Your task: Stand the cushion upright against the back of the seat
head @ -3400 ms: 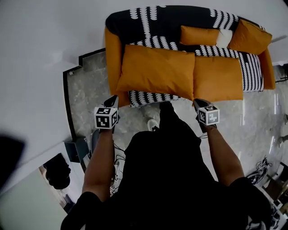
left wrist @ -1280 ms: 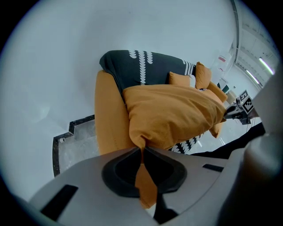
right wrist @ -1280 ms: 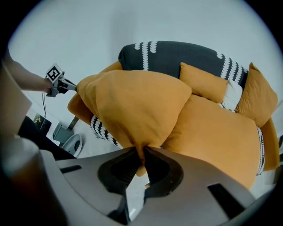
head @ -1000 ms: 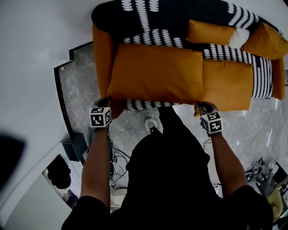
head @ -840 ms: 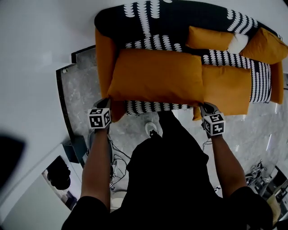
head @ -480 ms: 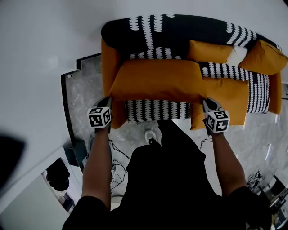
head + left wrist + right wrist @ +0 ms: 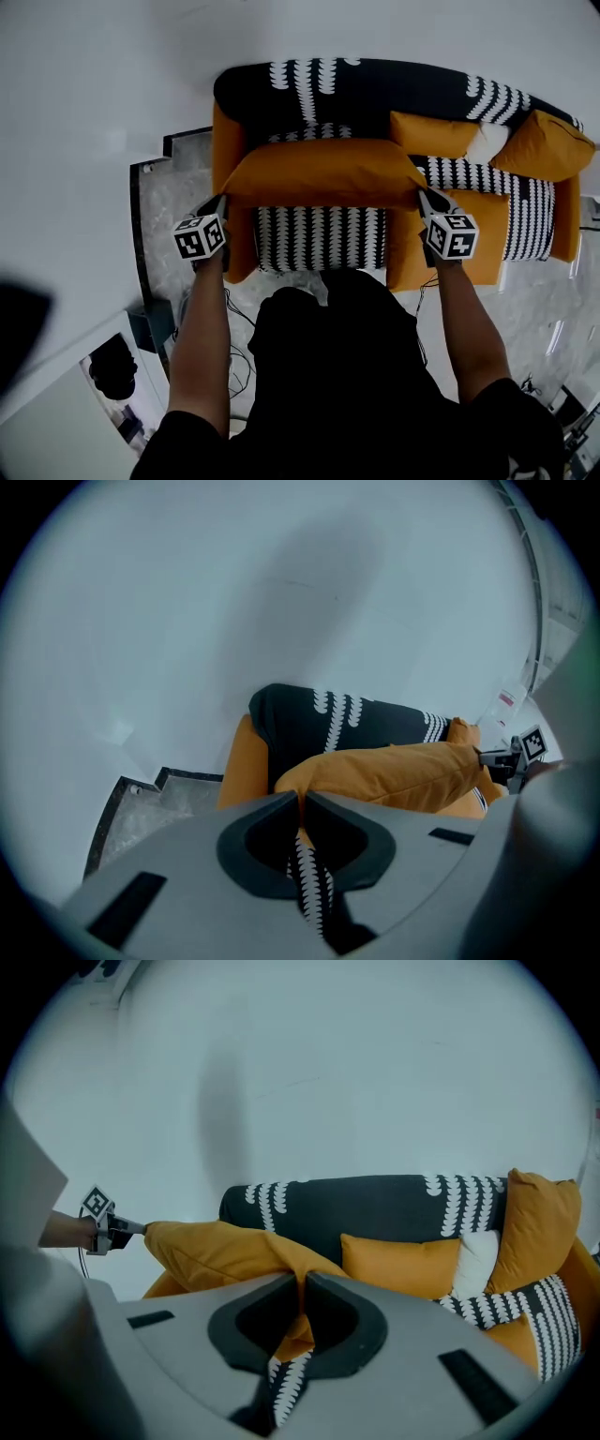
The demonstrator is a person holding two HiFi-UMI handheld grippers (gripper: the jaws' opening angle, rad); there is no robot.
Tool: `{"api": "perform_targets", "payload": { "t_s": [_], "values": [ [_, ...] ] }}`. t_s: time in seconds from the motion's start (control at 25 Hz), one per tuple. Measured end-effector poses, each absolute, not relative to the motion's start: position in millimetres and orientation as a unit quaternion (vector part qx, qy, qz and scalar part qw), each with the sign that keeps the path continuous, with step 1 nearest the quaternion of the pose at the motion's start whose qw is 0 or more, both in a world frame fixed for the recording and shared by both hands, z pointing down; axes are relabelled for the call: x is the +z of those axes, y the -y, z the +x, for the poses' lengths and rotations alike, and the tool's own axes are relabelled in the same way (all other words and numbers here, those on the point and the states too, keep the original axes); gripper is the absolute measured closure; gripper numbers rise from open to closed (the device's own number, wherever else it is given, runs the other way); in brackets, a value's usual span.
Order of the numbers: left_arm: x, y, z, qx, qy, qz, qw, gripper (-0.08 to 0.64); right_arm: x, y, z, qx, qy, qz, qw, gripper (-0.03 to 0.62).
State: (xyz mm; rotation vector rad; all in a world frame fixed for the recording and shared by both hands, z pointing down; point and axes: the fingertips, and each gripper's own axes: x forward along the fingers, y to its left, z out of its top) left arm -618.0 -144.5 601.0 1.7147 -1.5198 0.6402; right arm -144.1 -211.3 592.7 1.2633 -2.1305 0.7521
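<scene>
Head view: a person stands in front of a black sofa (image 7: 375,84) with white scalloped stripes, both bare forearms stretched out. The left tongs (image 7: 221,199) and the right tongs (image 7: 422,195) each grip a near corner of a large orange cushion (image 7: 323,173). The cushion is at the left end of the sofa, its near edge raised off the seat, so it tilts up toward the sofa back and is not yet flat against it. Below it shows the striped seat (image 7: 319,239). To the right, a second orange seat cushion (image 7: 487,234) lies flat. A small orange cushion (image 7: 433,134), a white cushion (image 7: 480,142) and a bigger orange cushion (image 7: 547,143) lean at the back on the right. Grey marbled floor (image 7: 178,187) shows to the left of the sofa.

Left gripper view: the left tongs (image 7: 301,799) are closed on a thin orange corner of the cushion (image 7: 394,775), with only a sliver between the jaws. The cushion stretches away to the right, where the right tongs (image 7: 497,758) hold its other corner. Behind it are the sofa back (image 7: 309,728) and a pale wall (image 7: 234,592).

Right gripper view: the right tongs (image 7: 302,1283) are clamped on the cushion's (image 7: 225,1246) other near corner, with orange fabric pinched between the jaws. The cushion runs off to the left, where the left tongs (image 7: 122,1227) hold it. The small orange cushion (image 7: 403,1265), white cushion (image 7: 478,1260) and bigger orange cushion (image 7: 539,1222) rest against the sofa back (image 7: 375,1204).
</scene>
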Motion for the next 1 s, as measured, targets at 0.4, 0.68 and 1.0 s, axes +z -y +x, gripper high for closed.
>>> {"api": "perform_targets", "payload": {
  "t_s": [0.4, 0.68, 1.0],
  "values": [
    [576, 195, -627, 0.211, 0.615, 0.660, 0.376, 0.526, 576, 279, -156, 0.275, 0.800, 0.473, 0.248, 0.543],
    [554, 243, -630, 0.182, 0.625, 0.663, 0.369, 0.526, 562, 329, -160, 0.297, 0.793, 0.492, 0.203, 0.545],
    [556, 317, -636, 0.204, 0.617, 0.675, 0.349, 0.526, 587, 401, -164, 0.292, 0.789, 0.486, 0.237, 0.545]
  ]
}}
